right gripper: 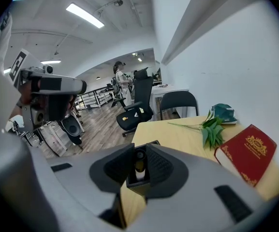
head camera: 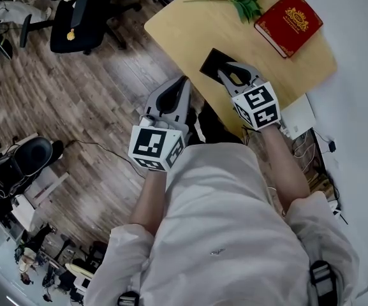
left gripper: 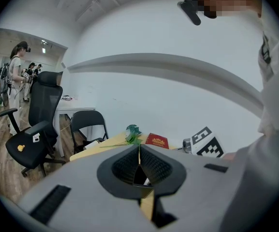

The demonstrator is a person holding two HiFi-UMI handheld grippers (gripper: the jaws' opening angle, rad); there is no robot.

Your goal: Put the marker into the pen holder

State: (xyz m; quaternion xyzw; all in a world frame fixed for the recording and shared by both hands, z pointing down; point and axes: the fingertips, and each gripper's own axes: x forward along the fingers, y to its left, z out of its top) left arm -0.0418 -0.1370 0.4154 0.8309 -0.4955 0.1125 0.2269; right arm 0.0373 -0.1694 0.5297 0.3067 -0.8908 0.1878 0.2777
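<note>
One light wooden bench [head camera: 190, 30] carries one black square pen holder [head camera: 210, 61], with one red hardback book [head camera: 288, 23] at its 2 o'clock and one green leafy sprig [head camera: 244, 2] at its 1 o'clock. The right gripper [head camera: 229, 75] clamps one dark, white-tipped marker [right gripper: 139, 162] at the holder's mouth; only the right gripper view shows the marker. The left gripper [head camera: 182, 85] has its jaws together and is empty.
</note>
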